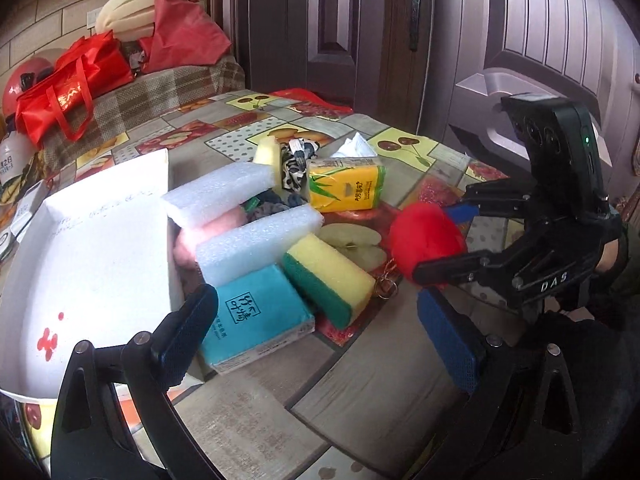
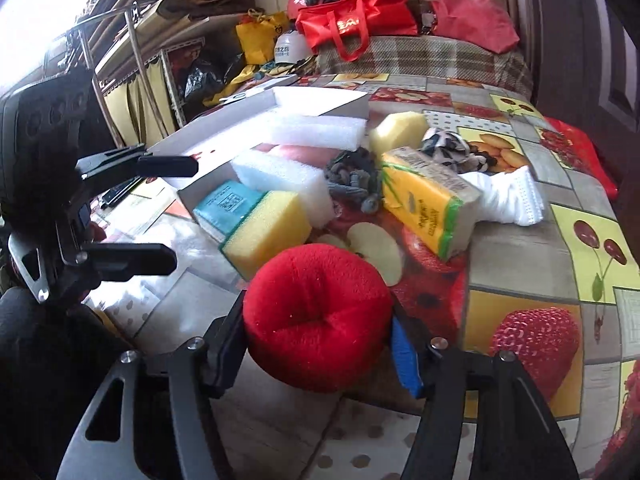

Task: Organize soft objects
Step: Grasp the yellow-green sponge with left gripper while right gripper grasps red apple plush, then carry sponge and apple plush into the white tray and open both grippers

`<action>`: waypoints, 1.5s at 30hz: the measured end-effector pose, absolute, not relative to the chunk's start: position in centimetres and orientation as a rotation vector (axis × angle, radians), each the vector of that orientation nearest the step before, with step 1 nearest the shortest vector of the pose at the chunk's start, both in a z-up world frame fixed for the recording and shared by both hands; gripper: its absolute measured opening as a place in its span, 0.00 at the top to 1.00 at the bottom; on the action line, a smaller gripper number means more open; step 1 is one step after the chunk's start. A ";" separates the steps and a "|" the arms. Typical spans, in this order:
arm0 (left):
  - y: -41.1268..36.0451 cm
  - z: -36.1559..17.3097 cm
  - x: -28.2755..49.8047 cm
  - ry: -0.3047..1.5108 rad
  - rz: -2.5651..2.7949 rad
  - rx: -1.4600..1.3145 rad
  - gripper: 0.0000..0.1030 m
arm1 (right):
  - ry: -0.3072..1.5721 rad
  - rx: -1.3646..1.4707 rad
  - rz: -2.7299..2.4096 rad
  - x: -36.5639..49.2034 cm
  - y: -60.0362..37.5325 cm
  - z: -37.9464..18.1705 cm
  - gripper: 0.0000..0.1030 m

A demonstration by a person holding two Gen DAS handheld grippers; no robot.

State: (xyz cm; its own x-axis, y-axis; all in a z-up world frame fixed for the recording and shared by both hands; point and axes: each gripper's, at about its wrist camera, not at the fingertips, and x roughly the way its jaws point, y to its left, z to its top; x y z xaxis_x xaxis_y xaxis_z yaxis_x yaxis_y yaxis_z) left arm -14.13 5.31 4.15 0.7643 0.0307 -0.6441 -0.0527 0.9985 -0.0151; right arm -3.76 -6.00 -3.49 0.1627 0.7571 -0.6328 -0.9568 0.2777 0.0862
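Note:
My right gripper (image 2: pixel 318 332) is shut on a red plush ball (image 2: pixel 316 316), its pads pressing both sides just above the fruit-print tablecloth (image 2: pixel 520 304). In the left wrist view the red plush ball (image 1: pixel 428 236) sits in the right gripper (image 1: pixel 448 240) at the right. My left gripper (image 1: pixel 316 316) is open and holds nothing. It hangs over a teal tissue pack (image 1: pixel 256 316) and a yellow-green sponge (image 1: pixel 332 276). Behind them lie two white foam blocks (image 1: pixel 256 240), a yellow tissue pack (image 1: pixel 348 188) and a white box (image 1: pixel 92 260).
A second yellow sponge (image 2: pixel 396 130), a black-and-white cloth (image 2: pixel 448 144), a grey rope toy (image 2: pixel 352 184) and white face masks (image 2: pixel 508 196) lie in the pile. Red bags (image 1: pixel 68 84) sit on a plaid-covered bench behind. A dark door (image 1: pixel 328 20) stands beyond the table.

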 end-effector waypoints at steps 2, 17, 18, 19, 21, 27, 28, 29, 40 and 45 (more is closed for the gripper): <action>4.7 3.8 -12.9 0.724 0.039 -0.021 0.08 | 0.649 -0.303 1.205 -2.1 -7.5 -3.0 0.39; 2.5 1.8 -9.5 0.785 0.049 0.093 0.75 | 0.627 -0.133 1.138 0.5 -10.5 -1.7 0.39; 2.5 2.0 -9.8 0.770 0.053 0.093 0.75 | 0.620 -0.128 1.138 0.5 -10.5 -1.5 0.39; 2.6 2.3 -10.0 0.754 0.060 0.090 0.75 | 0.610 -0.116 1.137 0.5 -10.6 -1.3 0.39; 2.9 2.9 -10.5 0.725 0.061 0.077 0.75 | 0.583 -0.086 1.143 0.3 -10.9 -0.7 0.39; 4.3 4.8 -11.4 0.645 0.144 0.041 0.75 | 0.462 -0.040 1.162 -1.0 -11.0 2.2 0.39; 4.9 5.1 -11.5 0.633 0.169 0.027 0.75 | 0.439 -0.031 1.166 -1.3 -10.9 2.6 0.39; 5.6 5.3 -11.5 0.619 0.201 0.013 0.75 | 0.416 -0.024 1.166 -1.5 -10.7 3.0 0.39; 13.4 4.6 -16.3 0.425 0.593 -0.107 0.75 | 0.273 -0.028 1.027 -1.8 -6.2 1.0 0.39; 15.1 5.0 -18.3 0.371 0.650 -0.124 0.75 | 0.233 -0.031 1.052 -3.4 -5.9 0.8 0.39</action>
